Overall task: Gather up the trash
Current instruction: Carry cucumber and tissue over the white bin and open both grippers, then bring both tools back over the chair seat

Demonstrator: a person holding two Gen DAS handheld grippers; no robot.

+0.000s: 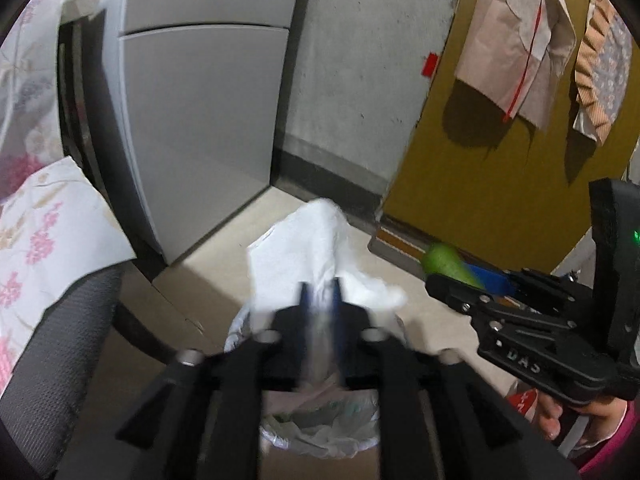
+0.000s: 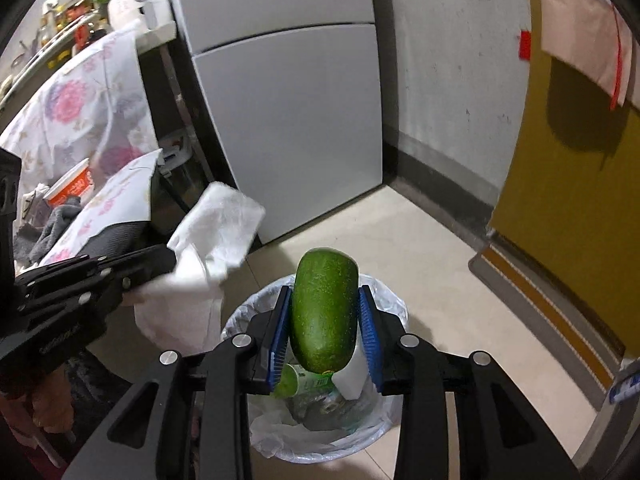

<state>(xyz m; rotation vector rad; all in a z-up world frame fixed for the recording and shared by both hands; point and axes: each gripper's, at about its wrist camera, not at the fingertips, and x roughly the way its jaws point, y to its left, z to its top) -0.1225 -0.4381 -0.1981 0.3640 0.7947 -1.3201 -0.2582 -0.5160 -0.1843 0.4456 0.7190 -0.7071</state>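
Fridge (image 2: 288, 120) seen upper centre of right view. Lined bin (image 2: 384, 436) seen bottom centre, part-filled. White tissue (image 1: 312, 248) seen at centre of left view, between left gripper (image 1: 320, 292) jaws, narrowly spread; whether pinched cannot be told. Green gourd (image 2: 324, 312) seen centre, above bin, between right gripper (image 2: 325, 332) jaws, gap visible at right pad. Risk judged: tissue drifting past rim; gourd bouncing out.

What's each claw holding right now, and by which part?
Right claw: green fruit between the pads at its middle, a gap showing, so apparently loose. Left claw: white paper towel, its lower edge between parted fingers, apparently loose too.
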